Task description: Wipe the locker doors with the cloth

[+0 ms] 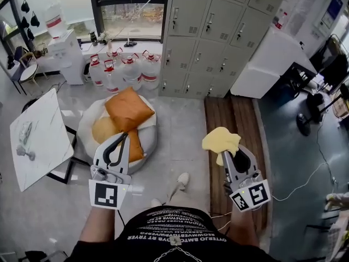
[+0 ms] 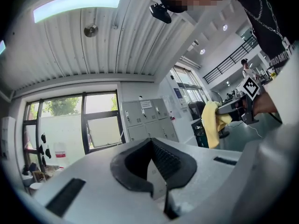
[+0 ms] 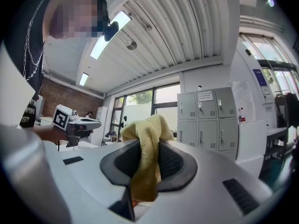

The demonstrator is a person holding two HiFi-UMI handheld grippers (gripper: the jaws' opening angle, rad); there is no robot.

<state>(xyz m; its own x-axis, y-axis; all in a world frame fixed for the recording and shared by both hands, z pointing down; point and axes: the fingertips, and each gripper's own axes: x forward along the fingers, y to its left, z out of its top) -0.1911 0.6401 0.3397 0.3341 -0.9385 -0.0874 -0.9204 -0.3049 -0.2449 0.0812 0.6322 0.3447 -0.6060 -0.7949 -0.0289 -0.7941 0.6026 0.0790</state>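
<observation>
The grey locker bank point(image 1: 218, 37) stands against the far wall, several steps ahead, doors shut. A yellow cloth point(image 1: 221, 141) bunches out of my right gripper point(image 1: 222, 156), which is shut on it; in the right gripper view the cloth point(image 3: 147, 153) hangs between the dark pads, with the lockers point(image 3: 208, 120) behind. My left gripper point(image 1: 124, 137) is held at waist height to the left, shut with nothing in it. The left gripper view shows its tips point(image 2: 150, 141) meeting, the lockers point(image 2: 145, 120) far off, and the cloth point(image 2: 211, 125) at the right.
A white beanbag with orange cushions point(image 1: 128, 111) lies ahead on the left, with water jugs point(image 1: 122, 70) behind it by the window. A marble-topped table point(image 1: 38, 138) is at the left. A white cabinet point(image 1: 272, 64) stands right of the lockers, above a wooden floor strip point(image 1: 234, 124).
</observation>
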